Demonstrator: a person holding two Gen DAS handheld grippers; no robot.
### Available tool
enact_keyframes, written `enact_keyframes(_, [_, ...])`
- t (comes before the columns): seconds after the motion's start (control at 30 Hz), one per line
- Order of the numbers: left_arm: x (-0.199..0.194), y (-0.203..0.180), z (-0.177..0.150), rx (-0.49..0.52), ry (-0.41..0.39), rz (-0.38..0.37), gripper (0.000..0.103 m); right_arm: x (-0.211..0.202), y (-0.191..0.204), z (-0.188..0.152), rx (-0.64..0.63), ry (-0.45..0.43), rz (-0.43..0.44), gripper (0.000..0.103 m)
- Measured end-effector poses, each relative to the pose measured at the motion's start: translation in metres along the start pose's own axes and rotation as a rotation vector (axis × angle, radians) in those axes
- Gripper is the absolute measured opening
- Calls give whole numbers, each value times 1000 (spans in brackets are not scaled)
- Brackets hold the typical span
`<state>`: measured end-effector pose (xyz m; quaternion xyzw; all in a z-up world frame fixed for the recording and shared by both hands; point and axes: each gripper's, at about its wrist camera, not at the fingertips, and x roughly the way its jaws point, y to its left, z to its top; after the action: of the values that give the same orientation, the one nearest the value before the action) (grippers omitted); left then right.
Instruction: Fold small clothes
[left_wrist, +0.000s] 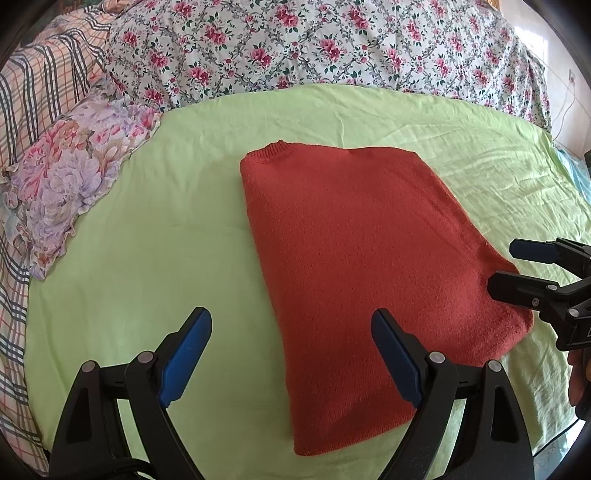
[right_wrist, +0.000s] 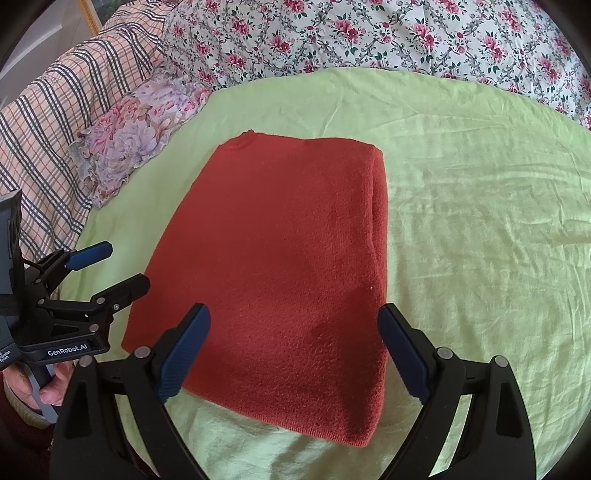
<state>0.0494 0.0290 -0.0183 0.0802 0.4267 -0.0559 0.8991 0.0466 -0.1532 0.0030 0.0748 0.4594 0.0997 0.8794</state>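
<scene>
The red sweater (left_wrist: 354, 266), folded to a narrow panel, lay flat mid-bed on the green sheet (left_wrist: 147, 258), the left gripper (left_wrist: 291, 354) and right gripper (right_wrist: 293, 350) both wide and empty at its near hem, best pinched at both corners together; a floral pillow (left_wrist: 70, 177) lay beyond.

A: Any writing to read?
B: Just "GenRobot.AI", white letters on the black body of the left gripper (right_wrist: 120, 267), in the right wrist view. Nothing else is legible.
</scene>
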Motion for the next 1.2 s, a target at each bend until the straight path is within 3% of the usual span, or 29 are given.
enact_keyframes(1.2, [-1,-5,11,-10,-26,23,89,4,-5,7,-5,7,7,92])
